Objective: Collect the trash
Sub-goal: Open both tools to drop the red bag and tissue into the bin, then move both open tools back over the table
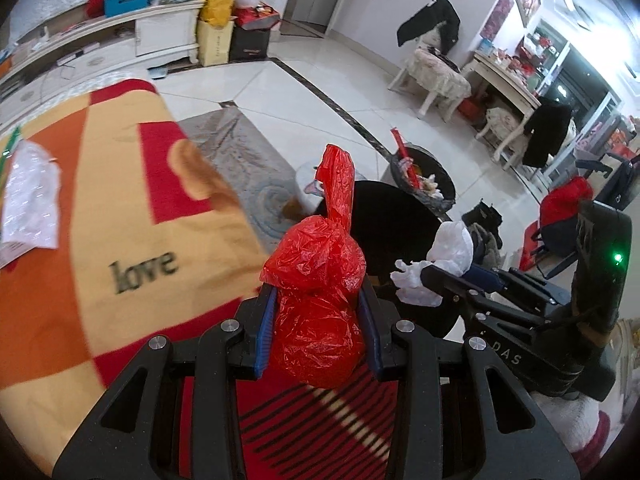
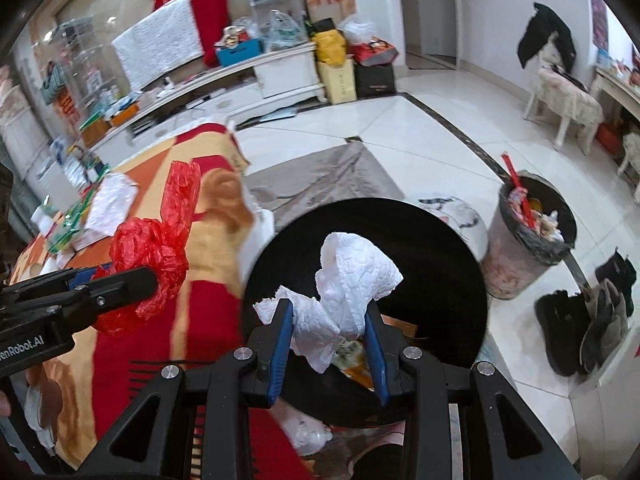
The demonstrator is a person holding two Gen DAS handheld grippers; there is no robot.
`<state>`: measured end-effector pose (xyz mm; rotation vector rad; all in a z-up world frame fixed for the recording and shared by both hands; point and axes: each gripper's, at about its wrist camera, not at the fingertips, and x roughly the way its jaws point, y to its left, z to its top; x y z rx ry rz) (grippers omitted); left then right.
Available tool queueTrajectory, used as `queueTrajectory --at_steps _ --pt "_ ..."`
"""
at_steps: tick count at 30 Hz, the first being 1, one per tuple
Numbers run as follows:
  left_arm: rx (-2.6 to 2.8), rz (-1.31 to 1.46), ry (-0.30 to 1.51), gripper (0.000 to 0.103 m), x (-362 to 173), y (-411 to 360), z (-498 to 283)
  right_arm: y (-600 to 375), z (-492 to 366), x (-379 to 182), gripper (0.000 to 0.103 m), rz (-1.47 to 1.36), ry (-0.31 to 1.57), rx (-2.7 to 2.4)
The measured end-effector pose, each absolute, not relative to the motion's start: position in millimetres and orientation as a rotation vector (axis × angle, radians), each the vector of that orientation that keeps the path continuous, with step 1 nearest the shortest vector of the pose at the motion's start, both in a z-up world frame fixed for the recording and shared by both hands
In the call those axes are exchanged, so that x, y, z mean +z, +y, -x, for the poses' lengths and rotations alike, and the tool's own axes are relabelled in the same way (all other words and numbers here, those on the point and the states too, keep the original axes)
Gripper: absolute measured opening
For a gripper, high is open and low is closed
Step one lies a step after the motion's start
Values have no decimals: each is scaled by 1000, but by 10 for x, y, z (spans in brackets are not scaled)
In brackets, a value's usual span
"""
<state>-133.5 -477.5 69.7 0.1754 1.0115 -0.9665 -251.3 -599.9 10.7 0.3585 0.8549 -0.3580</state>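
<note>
Left gripper [image 1: 318, 332] pinched on a crumpled red plastic bag [image 1: 320, 280], blue pads pressed into its sides, knotted top and one loose tail standing up past the fingertips. Right gripper [image 2: 329, 332] clamped on a wad of white paper towel [image 2: 344, 280], most of the wad bulging up above the pads, a smaller flap spilling out to the left. In the left wrist view, right gripper [image 1: 448, 280] just to the right of the red bag, tissue at its tip; in the right wrist view, left gripper [image 2: 132, 280] to the left with the red bag [image 2: 152, 248] bunched around its fingers. Directly beyond both loads, a round black surface [image 2: 420, 248]. Left of the left gripper, an orange, red and cream blanket [image 1: 100, 200] printed "love", with a clear plastic wrapper [image 1: 30, 196] lying on it further left. Beyond the black surface and to the right, on the white tiled floor [image 1: 320, 92], a trash bin [image 2: 528, 236] lined with a dark bag, already full, a red stick [image 2: 516, 188] poking out. Near the bin's right, dark shoes [image 2: 588, 320]. Far back, a white cabinet [image 2: 280, 76] piled with boxes and bags.
</note>
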Motion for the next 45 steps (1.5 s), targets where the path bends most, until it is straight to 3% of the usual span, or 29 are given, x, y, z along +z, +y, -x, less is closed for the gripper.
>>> queueTrajectory --at_steps 17,20,22,26,29,45 --pt "-1016 -186 1067 37 438 -5288 1328 -6422 2582 -80 34 -439 886 -431" --pt "-1016 -185 1061 45 422 -5287 1332 -6428 2582 -83 50 -452 885 -431" --pt "-1028 -167 1068 57 419 -5269 1326 -6427 2590 -74 52 -451 882 -433" --pt "-1035 -147 1077 59 454 -5198 1294 -6398 2605 -40 55 -446 877 -432" --pt "-1029 -146 1061 59 515 -5110 1280 -6354 2617 -8 65 -445 868 -423" --pt "-835 -117 980 59 676 -4209 1151 -5674 2345 94 66 -385 871 -296"
